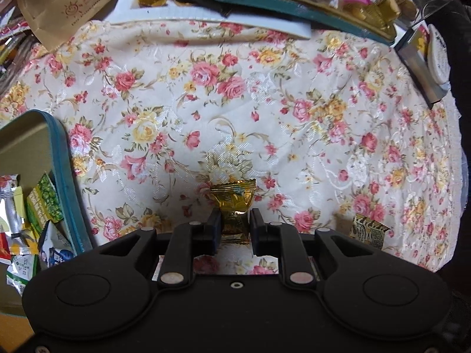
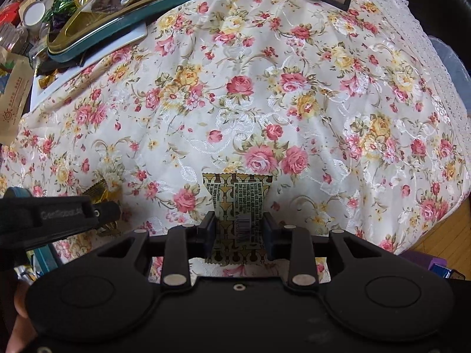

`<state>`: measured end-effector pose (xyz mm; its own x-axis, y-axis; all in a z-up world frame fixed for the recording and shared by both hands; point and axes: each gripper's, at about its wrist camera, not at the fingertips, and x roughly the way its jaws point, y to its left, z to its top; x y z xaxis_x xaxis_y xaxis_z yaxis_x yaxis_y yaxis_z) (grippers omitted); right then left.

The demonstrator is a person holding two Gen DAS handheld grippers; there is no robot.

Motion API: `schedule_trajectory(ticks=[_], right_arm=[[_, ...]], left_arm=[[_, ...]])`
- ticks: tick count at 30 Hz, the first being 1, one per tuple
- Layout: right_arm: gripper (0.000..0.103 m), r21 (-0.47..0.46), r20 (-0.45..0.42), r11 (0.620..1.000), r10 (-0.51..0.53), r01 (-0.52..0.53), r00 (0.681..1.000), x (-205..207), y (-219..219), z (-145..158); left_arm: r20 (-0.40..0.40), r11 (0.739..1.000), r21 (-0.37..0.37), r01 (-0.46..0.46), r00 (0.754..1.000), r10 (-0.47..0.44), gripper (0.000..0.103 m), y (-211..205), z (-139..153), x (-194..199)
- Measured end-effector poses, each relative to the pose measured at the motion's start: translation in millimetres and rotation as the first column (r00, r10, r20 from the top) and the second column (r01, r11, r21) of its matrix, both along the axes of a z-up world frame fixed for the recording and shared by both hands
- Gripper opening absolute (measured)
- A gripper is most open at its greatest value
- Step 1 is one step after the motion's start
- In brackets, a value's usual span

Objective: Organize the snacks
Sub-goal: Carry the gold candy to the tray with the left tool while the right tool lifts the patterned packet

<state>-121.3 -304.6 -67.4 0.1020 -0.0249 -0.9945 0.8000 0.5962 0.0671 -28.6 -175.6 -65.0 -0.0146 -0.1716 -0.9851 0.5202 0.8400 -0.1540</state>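
Cream satin tablecloth (image 1: 206, 111), woven with pink and yellow roses, covers the whole work surface and lies in soft creases. My left gripper (image 1: 235, 223) pinches a gold foil-wrapped candy (image 1: 234, 198) by its twisted waist; any print on the crinkled wrapper is too small to read. My right gripper (image 2: 238, 229) is clamped on a flat cream-and-gold patterned sachet (image 2: 237, 194) with serrated ends, a block of dense black text and a barcode; the wording appears illegible at this size. At left sits a teal-rimmed metal tin (image 1: 63, 158) holding green and white snack packets (image 1: 41, 203). A second teal-rimmed gold tray (image 2: 97, 38) of mixed sweets stands at the far edge. Beside it, a brown paper bag (image 1: 70, 3) bears an orange sun logo.
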Motion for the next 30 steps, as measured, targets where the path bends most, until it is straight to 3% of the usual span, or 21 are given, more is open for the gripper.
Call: schedule_trajectory(ticks=[14,24,30], right_arm=[[0.033,0.035,0.052,0.998,-0.046,0.044,0.998,-5,-12,31],[0.033,0.002,0.048,1.0,-0.005,0.005,0.999,-3,-2,33],[0.033,-0.012,0.018,1.0,0.016,-0.016,1.0,3,4,28]], left_arm=[[0.127,0.997,0.004,0.079,0.989,-0.079,0.026,36,82,-2],[0.186,1.0,-0.012,-0.028,0.982,0.029,0.026,96,91,13],[0.091,0.992,-0.05,-0.116,0.989,0.12,0.026,126,86,35]])
